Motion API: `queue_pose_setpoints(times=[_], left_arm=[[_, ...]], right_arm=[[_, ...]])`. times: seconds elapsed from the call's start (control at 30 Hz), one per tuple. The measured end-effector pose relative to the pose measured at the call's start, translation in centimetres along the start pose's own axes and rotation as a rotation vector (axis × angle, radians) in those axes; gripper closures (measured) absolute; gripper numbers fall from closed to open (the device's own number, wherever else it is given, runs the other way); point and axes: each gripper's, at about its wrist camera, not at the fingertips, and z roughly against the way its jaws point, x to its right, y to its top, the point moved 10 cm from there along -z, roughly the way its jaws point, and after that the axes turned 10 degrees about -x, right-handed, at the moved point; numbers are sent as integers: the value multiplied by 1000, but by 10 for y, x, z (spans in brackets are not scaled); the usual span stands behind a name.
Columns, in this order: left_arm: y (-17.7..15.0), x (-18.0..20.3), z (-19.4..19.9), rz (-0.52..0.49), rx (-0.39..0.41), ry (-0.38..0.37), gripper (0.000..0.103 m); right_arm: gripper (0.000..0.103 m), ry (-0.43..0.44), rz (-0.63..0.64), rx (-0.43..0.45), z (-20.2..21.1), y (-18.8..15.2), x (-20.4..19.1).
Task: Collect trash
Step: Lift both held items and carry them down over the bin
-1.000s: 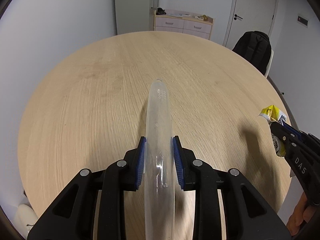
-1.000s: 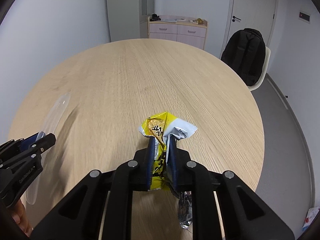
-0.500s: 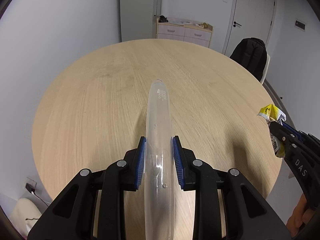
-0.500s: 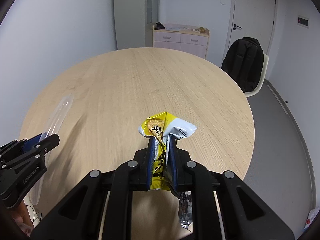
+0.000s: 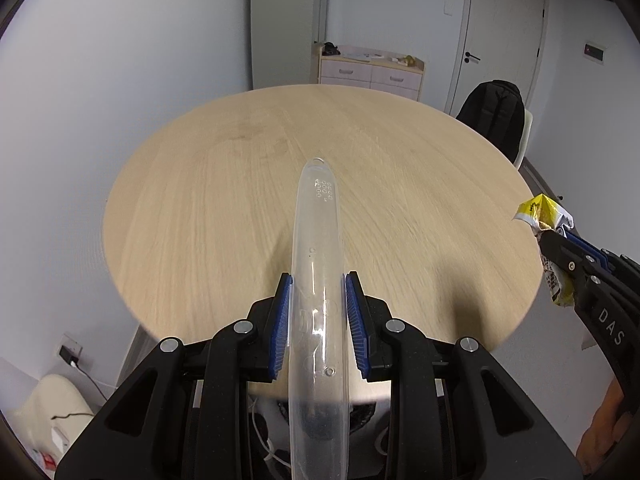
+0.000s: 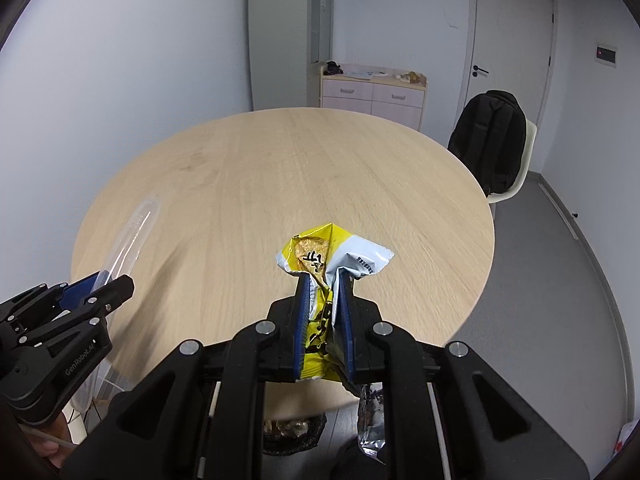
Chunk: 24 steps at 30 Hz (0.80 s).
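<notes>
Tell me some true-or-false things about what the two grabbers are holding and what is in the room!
1. The left gripper holds a clear plastic lid between its fingers. True.
2. The right gripper is open and holds nothing. False: it is shut on a crumpled yellow and white snack wrapper.
3. A black backpack sits on the chair beside the round wooden table. True.
4. The snack wrapper lies flat on the table. False: it is held up between the fingers, above the table's near edge.
5. The door at the back stands wide open. False: it is closed.
</notes>
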Motion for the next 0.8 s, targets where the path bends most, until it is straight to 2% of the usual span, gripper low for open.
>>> queue_pose_setpoints(times=[0.27, 0.4, 0.53, 0.8], left_arm=[[-43, -7, 33, 11, 38, 0, 76], [-74, -2, 34, -1, 24, -38, 76], [-99, 2, 37, -9, 28, -45, 76], [-135, 7, 32, -17, 14, -84, 76]], right_arm=[[89, 14, 15, 32, 35, -34, -12], [89, 23, 28, 43, 46, -55, -16], [89, 27, 35, 39, 48, -76, -16], [89, 40, 20, 26, 47, -111, -19]])
